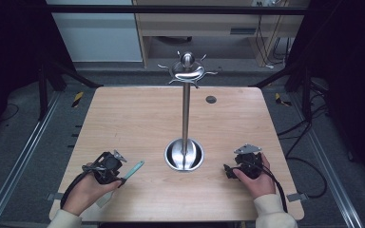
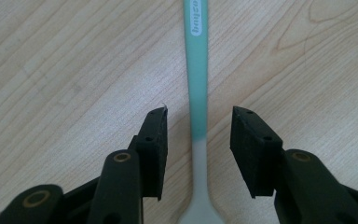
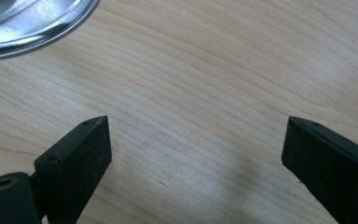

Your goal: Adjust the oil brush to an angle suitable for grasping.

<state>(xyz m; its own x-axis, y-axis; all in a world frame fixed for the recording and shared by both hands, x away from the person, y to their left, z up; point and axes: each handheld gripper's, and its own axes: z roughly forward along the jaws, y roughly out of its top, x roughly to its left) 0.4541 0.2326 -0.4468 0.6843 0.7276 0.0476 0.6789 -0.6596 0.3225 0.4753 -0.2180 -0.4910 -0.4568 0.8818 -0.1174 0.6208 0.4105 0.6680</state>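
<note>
Zero grasped yet: left gripper (image 2: 198, 135) jaws part-open, straddling the teal-and-white plastic spatula handle (image 2: 197, 93), untouched; right gripper (image 3: 196, 154) wide open, empty.

Left gripper (image 1: 118, 172) low near table's front-left, jaws parted — not closed on anything, angled forward-right. Right gripper (image 1: 228, 170) low at front-right, jaws spread wide, pointing left. Both hands (image 1: 86, 190) wrap gripper bodies — pale sleeves at bottom edge.

spatula (image 1: 132, 170): 1 (teal handle) | stand (image 1: 185, 114): 1 | table (image 1: 123, 123): 1
</note>
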